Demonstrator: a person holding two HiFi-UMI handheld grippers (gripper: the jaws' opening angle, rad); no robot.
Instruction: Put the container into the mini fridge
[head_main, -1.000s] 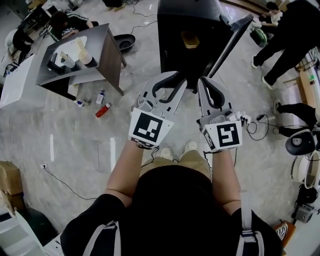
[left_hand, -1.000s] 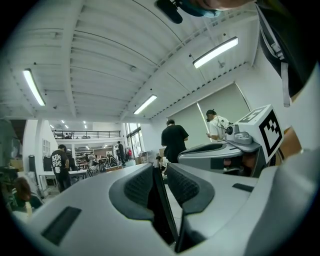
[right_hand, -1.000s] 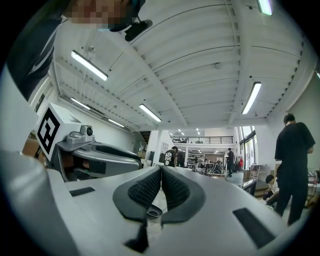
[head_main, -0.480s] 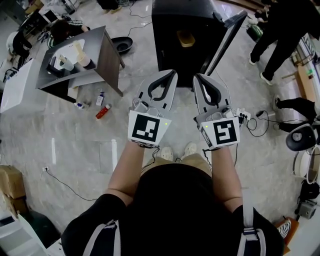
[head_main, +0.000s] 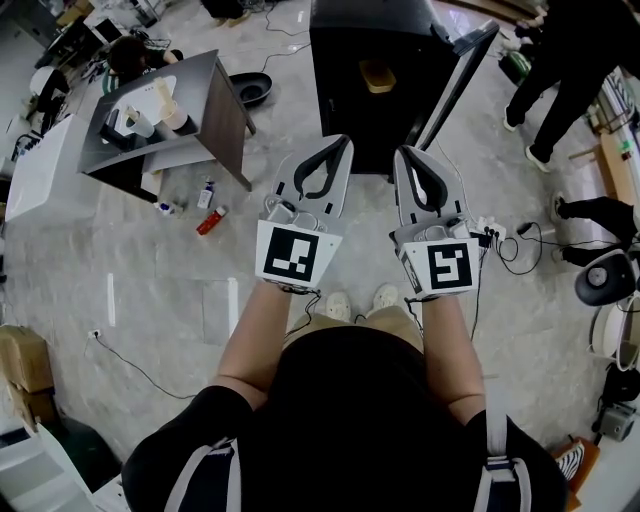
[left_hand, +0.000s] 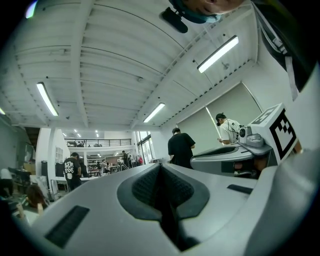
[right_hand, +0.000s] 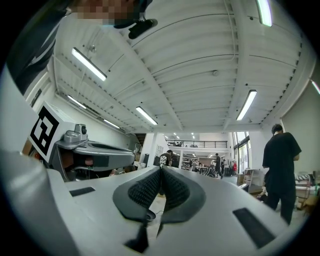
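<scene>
The black mini fridge (head_main: 345, 110) stands on the floor ahead of me with its door (head_main: 462, 75) swung open to the right. A tan container (head_main: 378, 77) sits inside it on a shelf. My left gripper (head_main: 338, 145) and right gripper (head_main: 406, 153) are held side by side just in front of the fridge's lower edge, both pointing at it. Both are shut with nothing in them. In the left gripper view the left gripper's ribbed pads (left_hand: 172, 187) press together, and so do the right gripper's pads (right_hand: 172, 189) in the right gripper view. Both of those views look up at the ceiling.
A grey side table (head_main: 215, 105) with cups stands at the left, a black bowl (head_main: 247, 88) behind it. Small bottles (head_main: 209, 221) lie on the floor. Cables (head_main: 515, 245) and standing people (head_main: 570, 60) are at the right. A cardboard box (head_main: 22, 360) sits far left.
Both grippers have drawn back a little from the fridge opening and straightened. They have stayed shut and empty.
</scene>
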